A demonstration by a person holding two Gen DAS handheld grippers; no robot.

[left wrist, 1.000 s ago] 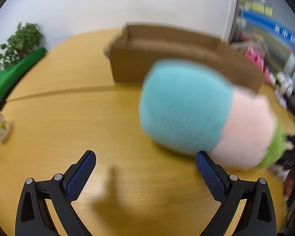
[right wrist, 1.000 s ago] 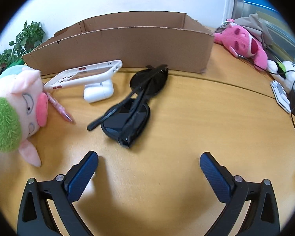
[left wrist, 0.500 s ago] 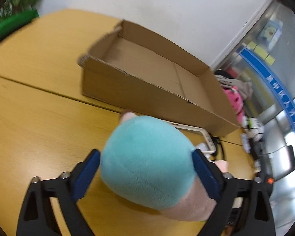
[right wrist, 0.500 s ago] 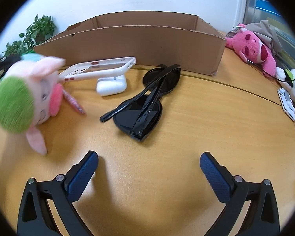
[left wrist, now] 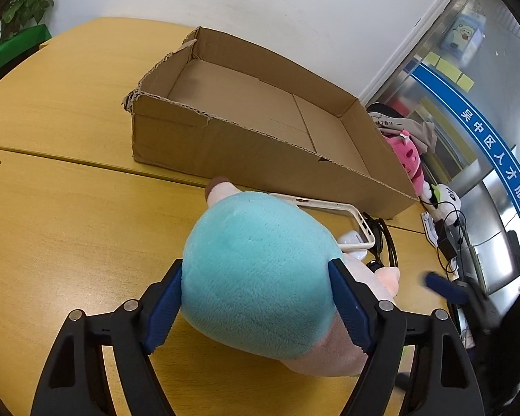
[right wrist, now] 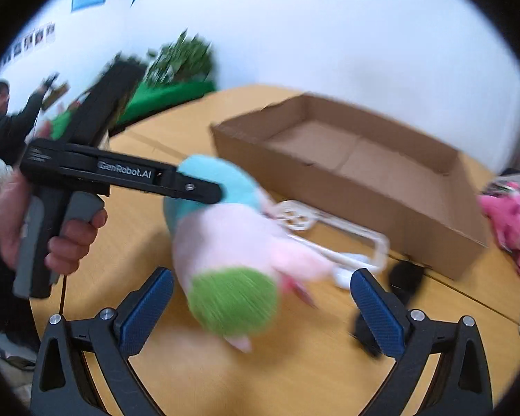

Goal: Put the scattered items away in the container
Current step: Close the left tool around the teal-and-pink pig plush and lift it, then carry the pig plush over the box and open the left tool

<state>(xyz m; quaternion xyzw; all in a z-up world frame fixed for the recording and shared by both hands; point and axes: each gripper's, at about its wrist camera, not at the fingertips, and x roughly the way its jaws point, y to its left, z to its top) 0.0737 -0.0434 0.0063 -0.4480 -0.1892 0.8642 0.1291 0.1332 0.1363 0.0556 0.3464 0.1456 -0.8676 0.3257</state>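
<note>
Plush pig (left wrist: 256, 277), teal at the back, pink in the middle and green at the snout end, sits squeezed between the blue pads (left wrist: 163, 306) of the left gripper (left wrist: 258, 306), whose jaws are closed onto its teal rump on both sides; it is over the wooden table (left wrist: 69, 225), and whether it touches the top cannot be told. In the right wrist view a bare hand (right wrist: 48, 228) at 9 o'clock wraps the grey handle of that tool, its black body reaching level toward 3 o'clock into the toy. The right gripper (right wrist: 261, 306) has its jaws spread wide with nothing between the pads; the green end of the pig is just ahead of them. At 12 to 2 o'clock from the pig lies the cardboard box (left wrist: 260, 159), open-topped with a torn near corner. Between pig and box, just beside the toy, a white phone case (left wrist: 332, 208) leans on a white earbud case (left wrist: 352, 239), with black sunglasses (left wrist: 384, 239) at 3 o'clock, largely hidden by the pig. A pink plush toy (left wrist: 409, 154) lies past the box's far end. The right wrist view is motion-blurred
</note>
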